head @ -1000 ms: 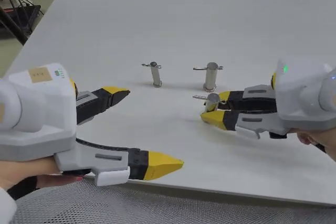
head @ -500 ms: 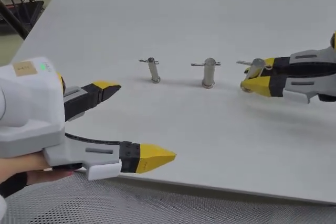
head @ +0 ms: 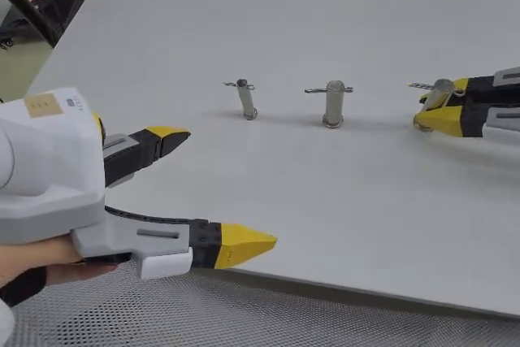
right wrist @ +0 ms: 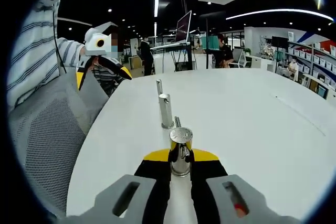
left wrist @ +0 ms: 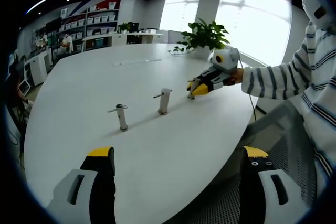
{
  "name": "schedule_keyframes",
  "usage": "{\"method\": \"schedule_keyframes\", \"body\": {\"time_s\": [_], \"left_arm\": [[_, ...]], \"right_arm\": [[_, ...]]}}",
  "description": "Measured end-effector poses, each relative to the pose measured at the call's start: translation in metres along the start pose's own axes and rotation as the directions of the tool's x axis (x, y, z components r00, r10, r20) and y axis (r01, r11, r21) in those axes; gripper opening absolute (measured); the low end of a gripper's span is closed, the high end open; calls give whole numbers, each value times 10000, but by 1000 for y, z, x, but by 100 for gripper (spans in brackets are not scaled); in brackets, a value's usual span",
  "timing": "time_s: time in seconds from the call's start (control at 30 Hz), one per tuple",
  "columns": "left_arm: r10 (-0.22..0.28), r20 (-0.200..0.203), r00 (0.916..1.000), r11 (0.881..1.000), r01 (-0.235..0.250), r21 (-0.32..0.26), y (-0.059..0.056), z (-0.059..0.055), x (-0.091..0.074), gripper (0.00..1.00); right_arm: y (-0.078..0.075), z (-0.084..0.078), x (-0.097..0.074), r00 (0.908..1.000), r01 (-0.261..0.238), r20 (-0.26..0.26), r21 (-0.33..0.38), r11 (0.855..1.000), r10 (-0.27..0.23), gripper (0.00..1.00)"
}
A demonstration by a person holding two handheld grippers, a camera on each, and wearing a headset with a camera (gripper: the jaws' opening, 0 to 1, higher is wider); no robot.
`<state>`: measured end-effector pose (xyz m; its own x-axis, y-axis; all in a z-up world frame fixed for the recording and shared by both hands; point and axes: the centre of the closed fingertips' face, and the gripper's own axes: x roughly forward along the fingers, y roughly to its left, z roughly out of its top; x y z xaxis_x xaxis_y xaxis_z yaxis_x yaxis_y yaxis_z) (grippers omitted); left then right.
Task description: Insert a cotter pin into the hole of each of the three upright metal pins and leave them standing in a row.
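Pins are lining up across the middle of the head view. Left pin (head: 247, 100) and middle pin (head: 334, 103) are standing free on the table (head: 325, 217), each carrying a cotter (head: 327, 89) through its top hole. Third pin (right wrist: 180, 137) is sitting upright at the right edge of that view, its third cotter (head: 421, 86) poking out leftward. Right tongs (head: 437, 107) are clenching this pin below its head, reaching in from the right. Cannot tell whether its foot is touching the table or riding just off it. Left tongs (head: 215, 188) are hanging released at lower left, jaws wide apart, gripping nothing, well apart from the pins.

Step in hand, as I am judging it: setting the third pin in line and letting go. Doing it well is meaning:
- seating the foot flat before easing the jaws
- opening both jaws evenly so neither is dragging the shaft
- backing straight out toward the right edge of the frame

The third cotter is pointing away from the tongs, so the withdrawal should be missing it. Spacing to the middle pin is looking close to the gap between the other two.

Room: bare table is lying above and below the row, nothing crowding the right tongs. Near table edge (head: 366, 292) is running along the bottom of the head view, well apart from the pins. In the left gripper view the third pin is standing nearer the curved edge than the others.
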<state>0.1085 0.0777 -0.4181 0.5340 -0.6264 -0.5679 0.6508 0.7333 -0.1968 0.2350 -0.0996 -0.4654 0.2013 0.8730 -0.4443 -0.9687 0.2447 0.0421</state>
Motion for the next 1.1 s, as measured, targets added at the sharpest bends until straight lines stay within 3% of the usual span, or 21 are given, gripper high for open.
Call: {"method": "schedule_keyframes", "body": {"time_s": [0.23, 0.6, 0.73, 0.9, 1.1], "left_arm": [[26, -240, 9997, 10000, -24, 47, -2, -5, 7, 99], [-41, -476, 9989, 10000, 39, -39, -4, -10, 8, 99], [-220, -713, 9972, 9994, 238, 235, -10, -13, 11, 99], [-272, -658, 9975, 9992, 291, 277, -11, -12, 11, 99], [-119, -418, 9991, 9996, 129, 232, -7, -6, 8, 99]], "right_arm": [[-6, -11, 1, 10000, -76, -30, 164, 9998, 77, 8], [-5, -7, 3, 9996, -179, 221, 45, 9998, 178, 8], [-4, -8, 4, 9996, -177, 220, 22, 9998, 176, 9], [-4, -8, 4, 9993, -50, 361, 155, 9999, 45, 10], [-4, 3, -6, 9969, 559, 541, 250, 9981, -572, 31]]}}
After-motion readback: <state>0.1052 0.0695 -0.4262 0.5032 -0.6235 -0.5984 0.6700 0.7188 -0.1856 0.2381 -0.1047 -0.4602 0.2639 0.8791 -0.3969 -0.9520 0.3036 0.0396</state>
